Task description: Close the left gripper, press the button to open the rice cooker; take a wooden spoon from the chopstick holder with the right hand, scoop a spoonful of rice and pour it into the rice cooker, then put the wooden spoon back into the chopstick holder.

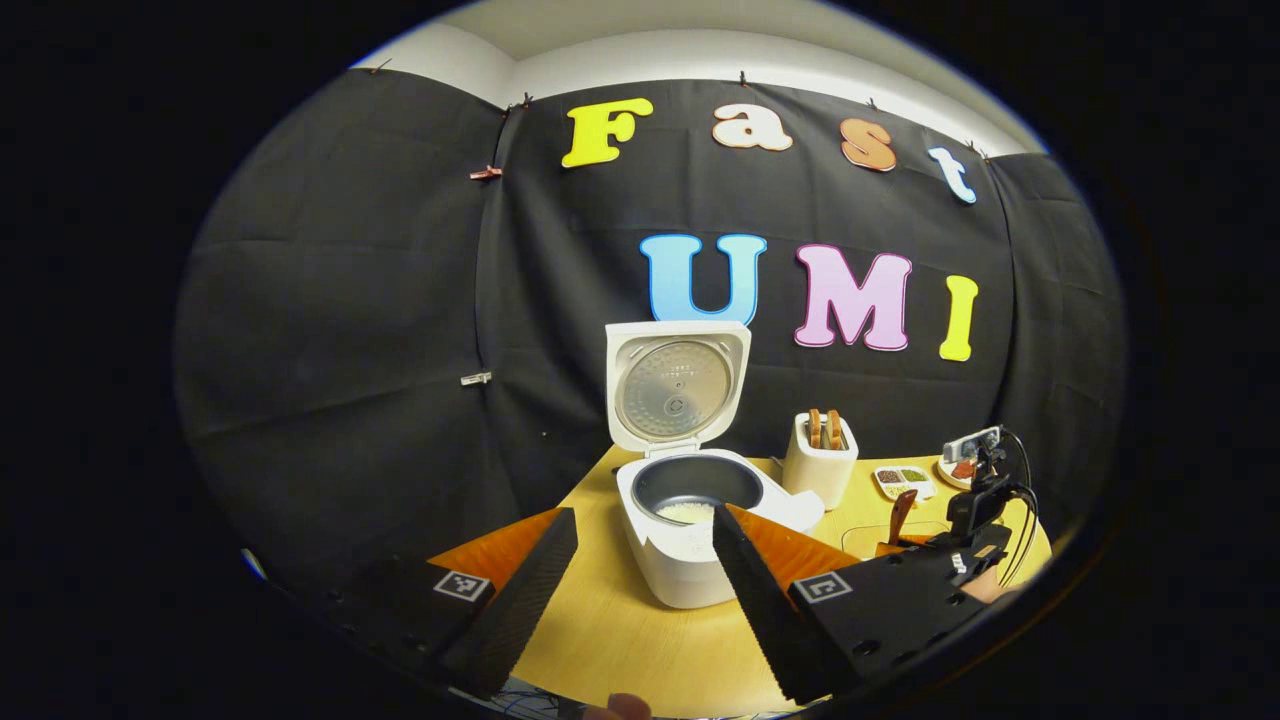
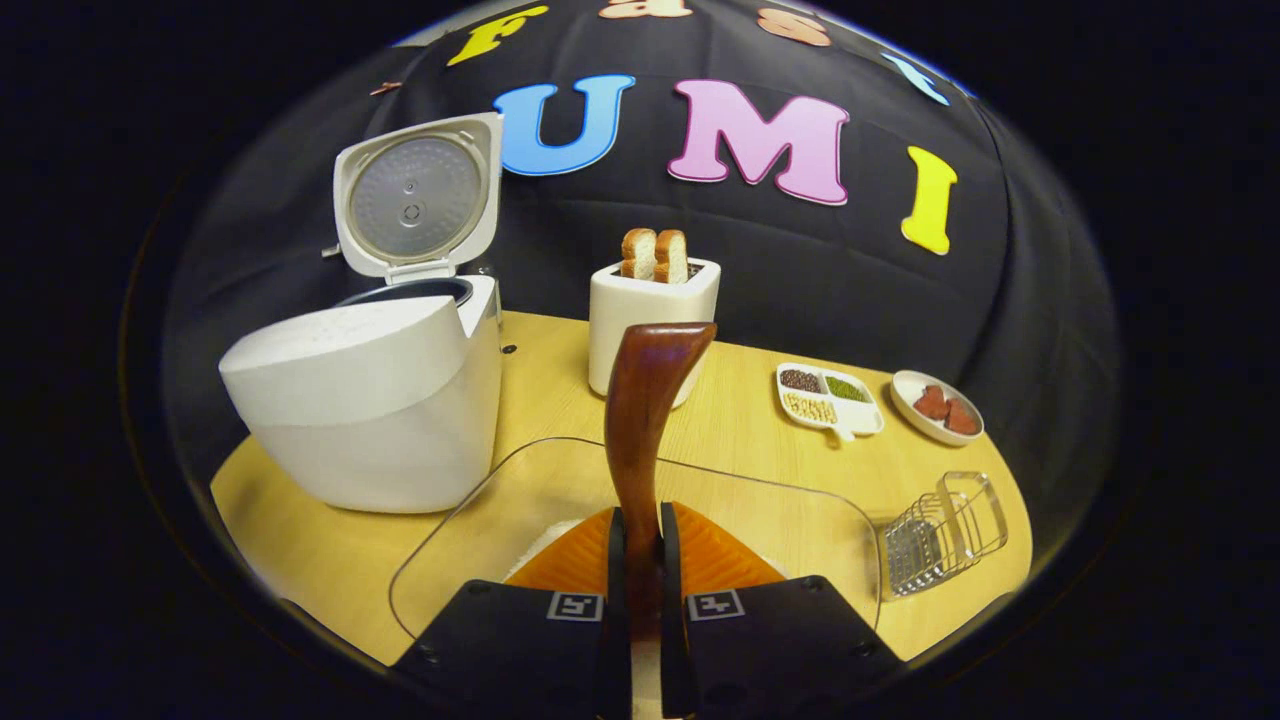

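The white rice cooker [image 1: 690, 560] stands open on the wooden table, its lid [image 1: 678, 385] upright and a little rice [image 1: 688, 512] in the dark pot. My left gripper [image 1: 643, 515] hovers in front of it, open, with nothing between the fingers. The right gripper [image 2: 641, 512] is shut on the handle of a dark wooden spoon [image 2: 645, 420] that points upward. Below it lies a clear tray [image 2: 800, 520] with white rice [image 2: 545, 545] at its near edge. In the left gripper view the right gripper [image 1: 975, 510] and the spoon [image 1: 900, 515] sit to the right of the cooker [image 2: 370, 400].
A white toaster [image 2: 650, 320] with two bread slices stands behind the tray. A divided dish of grains [image 2: 828, 400] and a small plate of red pieces [image 2: 937, 405] lie at the right. The wire chopstick holder [image 2: 945, 530] sits at the tray's right end.
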The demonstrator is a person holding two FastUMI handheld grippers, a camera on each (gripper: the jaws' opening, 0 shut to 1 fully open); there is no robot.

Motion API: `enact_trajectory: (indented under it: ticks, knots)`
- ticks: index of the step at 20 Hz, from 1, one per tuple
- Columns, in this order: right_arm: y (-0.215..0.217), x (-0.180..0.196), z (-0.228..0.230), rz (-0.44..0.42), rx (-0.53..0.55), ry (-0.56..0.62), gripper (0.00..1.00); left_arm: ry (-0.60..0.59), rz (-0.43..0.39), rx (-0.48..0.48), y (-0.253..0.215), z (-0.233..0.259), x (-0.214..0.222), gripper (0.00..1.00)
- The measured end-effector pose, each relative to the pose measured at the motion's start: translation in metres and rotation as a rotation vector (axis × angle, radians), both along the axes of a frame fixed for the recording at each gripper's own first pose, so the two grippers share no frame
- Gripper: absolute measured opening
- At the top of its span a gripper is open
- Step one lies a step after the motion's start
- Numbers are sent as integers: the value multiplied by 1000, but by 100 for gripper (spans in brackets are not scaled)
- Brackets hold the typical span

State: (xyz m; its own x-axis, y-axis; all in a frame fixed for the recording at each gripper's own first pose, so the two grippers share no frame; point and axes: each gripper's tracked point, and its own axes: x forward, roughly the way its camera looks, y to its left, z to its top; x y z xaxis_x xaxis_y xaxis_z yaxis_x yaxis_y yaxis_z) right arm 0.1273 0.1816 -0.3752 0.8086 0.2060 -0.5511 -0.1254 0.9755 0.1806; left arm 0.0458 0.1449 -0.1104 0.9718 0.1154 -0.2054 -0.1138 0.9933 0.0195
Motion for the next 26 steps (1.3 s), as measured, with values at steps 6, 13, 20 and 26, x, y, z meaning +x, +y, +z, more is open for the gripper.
enact_trajectory:
  ticks: [6, 13, 20, 26]
  knots:
    - [-16, -4, -3, -218, 292, 122, 16, -1, 4, -12, 7, 1, 6, 95]
    - [-16, -4, -2, -319, 582, 208, 16, -11, 3, -10, 13, 7, 6, 95]
    - [-46, -9, 24, -410, 790, 196, 16, -33, -2, -21, 12, 15, -1, 95]
    - [-84, -10, 54, -439, 900, 155, 16, -50, -13, -24, 8, 22, -12, 95]
